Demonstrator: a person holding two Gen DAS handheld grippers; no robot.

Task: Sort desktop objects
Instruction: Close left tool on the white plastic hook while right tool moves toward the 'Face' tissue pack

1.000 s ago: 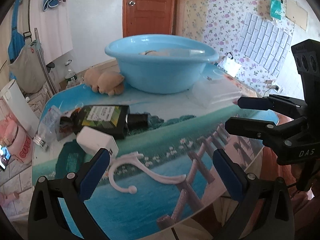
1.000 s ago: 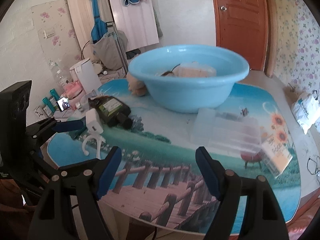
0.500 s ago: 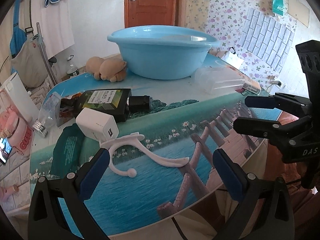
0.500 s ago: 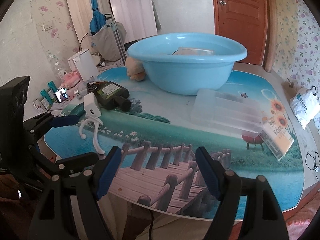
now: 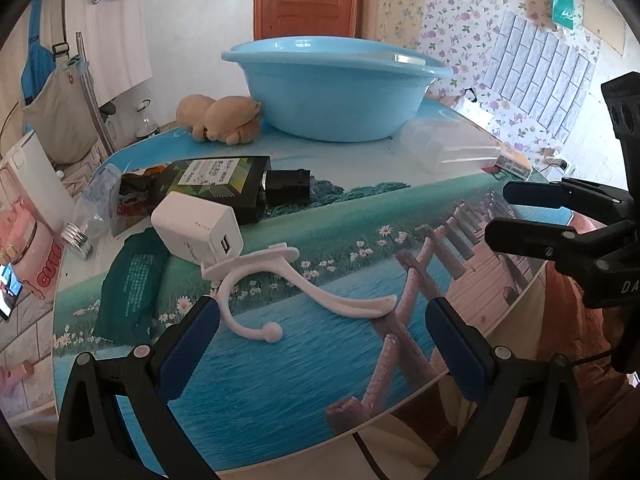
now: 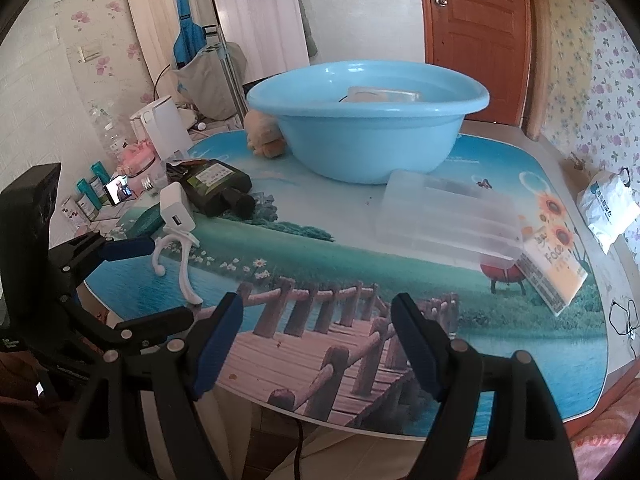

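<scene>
Over the near table edge you are holding your left gripper (image 5: 320, 336) and right gripper (image 6: 316, 344) wide open and empty, with the white hook (image 5: 288, 292) lying just ahead beside the charger (image 5: 198, 232), bottle (image 5: 224, 184) and blue basin (image 5: 332, 88) beyond.

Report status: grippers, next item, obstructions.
Left hand-held gripper open, empty. Right hand-held gripper open, empty. White hook nearest left, touching charger. Basin behind, nothing blocking.

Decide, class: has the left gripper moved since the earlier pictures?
Yes. The left gripper has sunk: against the fixed blue basin, whose inside showed earlier, only the outer wall shows now.
</scene>
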